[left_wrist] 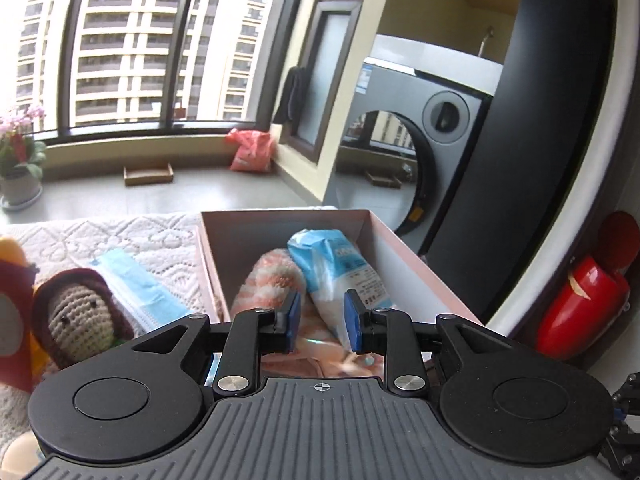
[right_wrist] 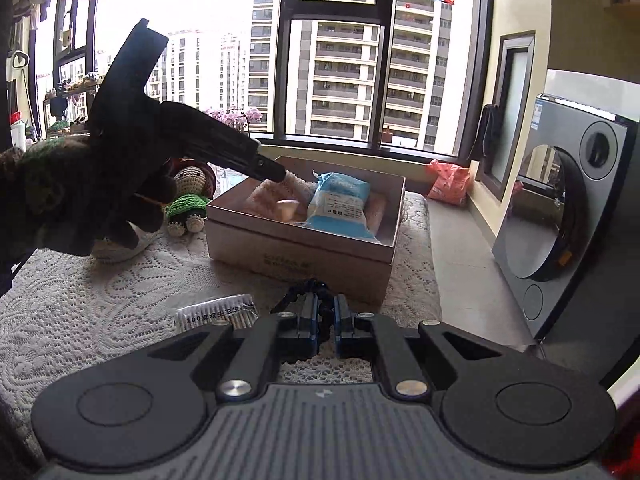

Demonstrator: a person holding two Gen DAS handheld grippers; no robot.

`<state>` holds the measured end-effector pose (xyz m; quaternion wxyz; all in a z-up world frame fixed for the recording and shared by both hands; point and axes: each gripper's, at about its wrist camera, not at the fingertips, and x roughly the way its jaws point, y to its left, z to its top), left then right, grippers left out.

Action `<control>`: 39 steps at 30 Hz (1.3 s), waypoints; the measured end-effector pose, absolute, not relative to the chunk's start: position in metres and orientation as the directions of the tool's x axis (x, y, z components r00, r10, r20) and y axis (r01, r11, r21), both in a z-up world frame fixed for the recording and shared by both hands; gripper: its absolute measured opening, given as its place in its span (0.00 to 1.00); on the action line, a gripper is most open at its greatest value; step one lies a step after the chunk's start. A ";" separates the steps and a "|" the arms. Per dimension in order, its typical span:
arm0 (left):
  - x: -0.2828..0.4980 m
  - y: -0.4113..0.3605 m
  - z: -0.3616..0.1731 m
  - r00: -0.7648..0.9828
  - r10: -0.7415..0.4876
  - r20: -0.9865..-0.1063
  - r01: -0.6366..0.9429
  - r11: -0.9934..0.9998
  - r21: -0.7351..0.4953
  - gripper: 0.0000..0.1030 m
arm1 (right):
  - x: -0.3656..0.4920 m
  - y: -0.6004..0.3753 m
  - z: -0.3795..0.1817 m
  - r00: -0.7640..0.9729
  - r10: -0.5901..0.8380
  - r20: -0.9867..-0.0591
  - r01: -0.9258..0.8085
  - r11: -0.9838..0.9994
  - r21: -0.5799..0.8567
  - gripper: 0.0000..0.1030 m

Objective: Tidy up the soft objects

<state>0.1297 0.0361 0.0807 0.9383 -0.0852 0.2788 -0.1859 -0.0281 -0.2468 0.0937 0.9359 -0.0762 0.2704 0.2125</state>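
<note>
Left tongs point(left_wrist: 320, 320) gape; right tongs point(right_wrist: 325, 322) pinch (nearly closed).

A matt pink cardboard box point(left_wrist: 404, 256) holds a fuzzy, striped peach cloth point(left_wrist: 276, 280) and a glossy, crinkled blue-and-white plastic packet point(left_wrist: 340, 268). Beside it lie a crocheted yarn doll point(left_wrist: 80, 316) and a soft blue non-woven face mask point(left_wrist: 136, 284) on a white, rough lace cloth point(right_wrist: 100, 300). A clear plastic pack of cotton swabs point(right_wrist: 218, 314) shines slightly.

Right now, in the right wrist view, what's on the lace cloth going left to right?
Crochet doll → cotton swab pack → cardboard box, with the blue packet inside it → red bag on the floor beyond.
</note>
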 end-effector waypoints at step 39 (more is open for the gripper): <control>0.000 0.215 0.017 0.931 -0.233 -0.281 0.038 0.827 -0.561 0.24 | 0.254 0.076 0.062 0.573 0.044 -0.818 -0.528 0.784 -0.328 0.15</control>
